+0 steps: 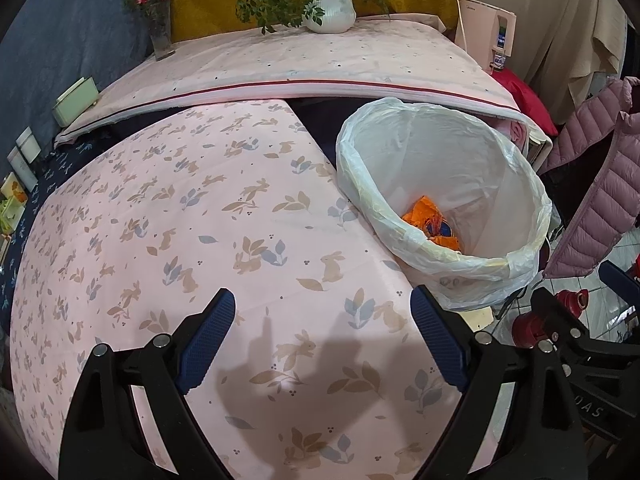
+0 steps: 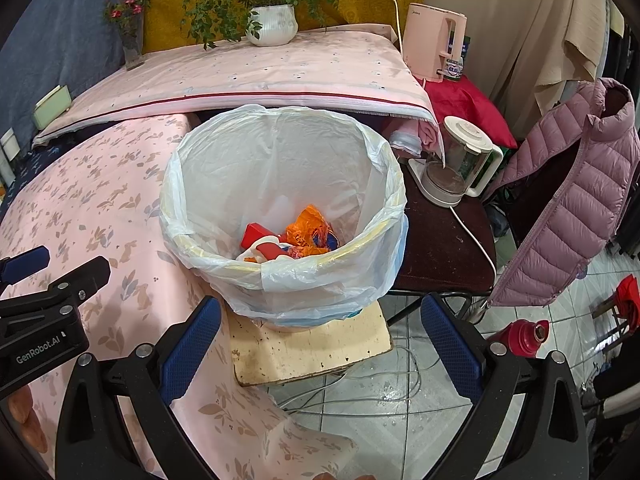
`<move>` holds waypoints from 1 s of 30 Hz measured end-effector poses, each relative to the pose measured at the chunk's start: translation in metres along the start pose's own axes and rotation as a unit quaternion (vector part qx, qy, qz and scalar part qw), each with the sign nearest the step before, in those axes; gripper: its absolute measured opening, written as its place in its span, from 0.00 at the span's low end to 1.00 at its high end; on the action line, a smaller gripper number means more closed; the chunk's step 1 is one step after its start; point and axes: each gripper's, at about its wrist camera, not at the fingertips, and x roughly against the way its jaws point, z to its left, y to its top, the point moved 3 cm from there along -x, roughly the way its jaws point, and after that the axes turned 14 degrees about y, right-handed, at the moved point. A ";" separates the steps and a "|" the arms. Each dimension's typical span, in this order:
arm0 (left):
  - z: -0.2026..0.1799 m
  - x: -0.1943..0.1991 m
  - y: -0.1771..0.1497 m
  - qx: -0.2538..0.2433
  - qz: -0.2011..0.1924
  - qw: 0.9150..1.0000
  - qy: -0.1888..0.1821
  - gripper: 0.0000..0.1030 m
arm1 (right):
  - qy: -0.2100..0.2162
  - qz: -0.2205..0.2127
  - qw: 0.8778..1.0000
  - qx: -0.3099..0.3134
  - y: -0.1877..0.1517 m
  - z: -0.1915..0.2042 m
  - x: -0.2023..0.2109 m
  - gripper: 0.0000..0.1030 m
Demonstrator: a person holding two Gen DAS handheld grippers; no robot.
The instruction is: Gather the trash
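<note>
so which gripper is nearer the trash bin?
Right. The right gripper sits just in front of the trash bin, facing it; the left gripper is over the rabbit-print cloth beside it.

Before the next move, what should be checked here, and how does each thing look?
1. Left gripper open and holding nothing: ok.
2. Right gripper open and holding nothing: ok.
3. Bin upright on its wooden board: ok.
4. Bag liner folded over the rim all round: ok.
5. Trash lies low, room left: ok.
6. Rabbit-print cloth free of leftover trash: ok where visible; elsewhere cannot tell.
</note>
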 end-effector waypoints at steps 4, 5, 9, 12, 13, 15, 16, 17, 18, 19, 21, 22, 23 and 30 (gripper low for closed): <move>0.000 0.000 0.000 0.001 0.001 1.000 0.000 0.83 | 0.000 0.000 1.000 -0.001 -0.001 -0.001 -0.001 0.93; 0.000 0.000 0.000 0.000 0.000 1.000 0.000 0.82 | 0.000 0.000 1.000 -0.001 -0.001 -0.001 -0.001 0.93; 0.000 -0.001 0.000 -0.001 0.002 1.000 0.001 0.83 | 0.000 0.001 1.000 -0.002 -0.001 -0.003 -0.003 0.93; -0.001 -0.001 0.000 -0.002 0.002 1.000 0.000 0.83 | 0.000 0.001 1.000 -0.002 -0.001 -0.003 -0.003 0.93; -0.001 -0.001 -0.001 -0.003 0.001 1.000 0.001 0.82 | 0.000 0.001 1.000 -0.003 -0.001 -0.003 -0.003 0.93; -0.001 -0.001 -0.001 -0.003 0.001 1.000 0.000 0.82 | 0.000 0.001 1.000 -0.002 -0.001 -0.003 -0.003 0.93; -0.001 -0.001 -0.001 -0.004 0.001 1.000 0.001 0.83 | 0.000 0.001 1.000 -0.002 -0.001 -0.003 -0.003 0.93; -0.001 -0.001 -0.001 -0.004 0.001 1.000 0.001 0.83 | 0.000 0.001 1.000 -0.002 -0.001 -0.003 -0.003 0.93; -0.002 -0.001 -0.001 -0.004 0.001 1.000 0.000 0.83 | 0.000 0.001 1.000 -0.002 -0.001 -0.003 -0.003 0.93; -0.002 -0.001 -0.001 -0.005 0.000 1.000 0.001 0.83 | 0.000 0.001 1.000 -0.002 -0.001 -0.004 -0.003 0.93; -0.002 0.000 -0.001 -0.006 0.000 1.000 0.000 0.83 | 0.000 0.001 1.000 -0.002 -0.001 -0.003 -0.003 0.93; -0.002 0.000 -0.001 -0.006 0.000 1.000 0.000 0.83 | 0.000 0.001 1.000 -0.002 -0.001 -0.004 -0.003 0.93; -0.002 0.000 0.000 -0.007 -0.001 1.000 0.000 0.83 | 0.000 0.001 1.000 -0.002 -0.001 -0.003 -0.003 0.93; -0.001 -0.001 0.001 -0.004 0.001 1.000 -0.006 0.83 | -0.001 0.000 1.000 -0.004 0.000 -0.004 -0.003 0.93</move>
